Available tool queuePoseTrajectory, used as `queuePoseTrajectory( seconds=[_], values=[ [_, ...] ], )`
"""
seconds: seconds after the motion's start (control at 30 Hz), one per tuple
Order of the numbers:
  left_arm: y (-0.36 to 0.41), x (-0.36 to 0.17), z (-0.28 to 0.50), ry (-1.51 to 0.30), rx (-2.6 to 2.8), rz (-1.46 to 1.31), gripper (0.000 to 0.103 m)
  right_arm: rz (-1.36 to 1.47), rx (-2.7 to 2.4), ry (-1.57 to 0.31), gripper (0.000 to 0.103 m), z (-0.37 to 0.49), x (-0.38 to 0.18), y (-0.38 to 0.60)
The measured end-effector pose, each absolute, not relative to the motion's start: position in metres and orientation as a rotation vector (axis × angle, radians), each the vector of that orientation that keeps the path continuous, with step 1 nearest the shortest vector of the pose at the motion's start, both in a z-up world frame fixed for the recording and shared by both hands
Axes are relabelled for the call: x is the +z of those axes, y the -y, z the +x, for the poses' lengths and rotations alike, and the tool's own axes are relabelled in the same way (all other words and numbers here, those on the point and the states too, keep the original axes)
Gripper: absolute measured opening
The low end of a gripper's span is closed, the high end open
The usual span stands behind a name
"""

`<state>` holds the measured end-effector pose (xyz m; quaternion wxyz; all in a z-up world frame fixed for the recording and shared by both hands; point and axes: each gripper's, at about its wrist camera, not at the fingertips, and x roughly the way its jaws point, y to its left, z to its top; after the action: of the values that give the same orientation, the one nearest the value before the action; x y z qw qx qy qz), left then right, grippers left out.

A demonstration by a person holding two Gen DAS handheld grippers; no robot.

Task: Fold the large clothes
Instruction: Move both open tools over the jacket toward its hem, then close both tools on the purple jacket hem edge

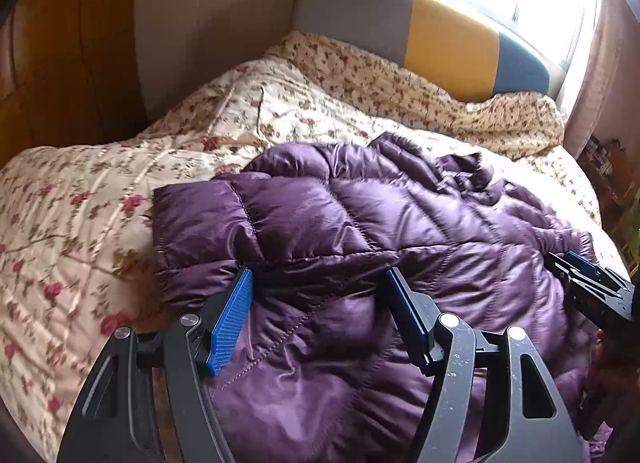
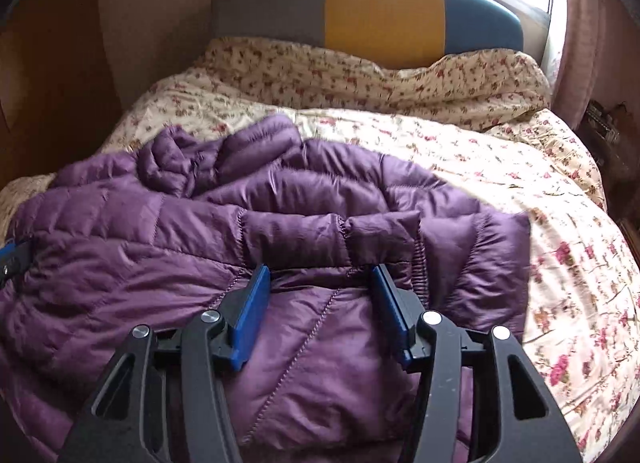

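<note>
Purple puffy jacket [image 1: 360,231] lying on the bed [image 1: 80,223], on top of the flowery blanket. Spread wide across the near part of the bed, still lumpy. One fold looks made: a flap lies over the body, with a straight edge running side to side. At the far end, a bunched-up heap, maybe hood or sleeve; hard to tell which.

Left gripper [image 1: 320,283] just above the near left part of the jacket. Jaws apart, nothing pinched between them, only purple cloth lying below. Right gripper [image 2: 320,279] the same over the near right part, close to the stretchy cuff [image 2: 418,263]. Jaws apart too, not squeezing anything. Blue pads [image 2: 252,315] clean and bare. From the left view, the right gripper shows at the right edge, low by the cloth.

So: cloth let go, no grip on it right now.

Done, it seems: a first fold. Left to do, as a guess: tuck in the messy heap at the far end, fold again to make a small neat pack, press it flat. Puffy cloth likes to spring back and slide, so folds may pop open.
</note>
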<state>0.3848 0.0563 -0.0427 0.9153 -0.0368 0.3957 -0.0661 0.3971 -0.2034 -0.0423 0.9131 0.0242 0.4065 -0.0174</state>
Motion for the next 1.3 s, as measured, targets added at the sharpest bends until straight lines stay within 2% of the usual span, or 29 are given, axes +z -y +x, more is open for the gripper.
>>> queuePoseTrajectory(
  seconds=[0.17, 0.37, 0.43, 0.5, 0.53, 0.57, 0.73, 0.97, 1.3],
  values=[
    [-0.059, -0.07, 0.391, -0.839, -0.16, -0.108, 0.067, 0.072, -0.02, -0.841, 0.052, 0.397, -0.061, 0.208],
    [-0.058, -0.073, 0.392, -0.848, -0.148, -0.104, 0.067, 0.019, -0.043, -0.848, 0.054, 0.402, -0.061, 0.202],
    [-0.057, -0.068, 0.391, -0.856, -0.135, -0.103, 0.069, -0.009, -0.057, -0.85, 0.054, 0.401, -0.056, 0.198],
    [-0.061, -0.06, 0.384, -0.856, -0.122, -0.125, 0.076, -0.016, -0.055, -0.849, 0.062, 0.397, -0.048, 0.197],
    [-0.063, -0.055, 0.376, -0.847, -0.126, -0.135, 0.076, -0.011, -0.052, -0.84, 0.072, 0.391, -0.04, 0.197],
    [-0.063, -0.051, 0.37, -0.839, -0.127, -0.135, 0.078, -0.01, -0.047, -0.829, 0.076, 0.385, -0.035, 0.196],
    [-0.068, -0.037, 0.324, -0.81, -0.136, -0.141, 0.079, -0.033, 0.002, -0.81, 0.081, 0.346, -0.018, 0.184],
    [-0.07, -0.028, 0.237, -0.8, -0.195, -0.09, 0.079, -0.078, 0.08, -0.905, 0.084, 0.28, -0.022, 0.176],
    [-0.109, -0.054, 0.132, -0.879, -0.179, -0.133, 0.079, 0.053, 0.117, -1.076, 0.084, 0.15, -0.049, 0.254]
  ],
)
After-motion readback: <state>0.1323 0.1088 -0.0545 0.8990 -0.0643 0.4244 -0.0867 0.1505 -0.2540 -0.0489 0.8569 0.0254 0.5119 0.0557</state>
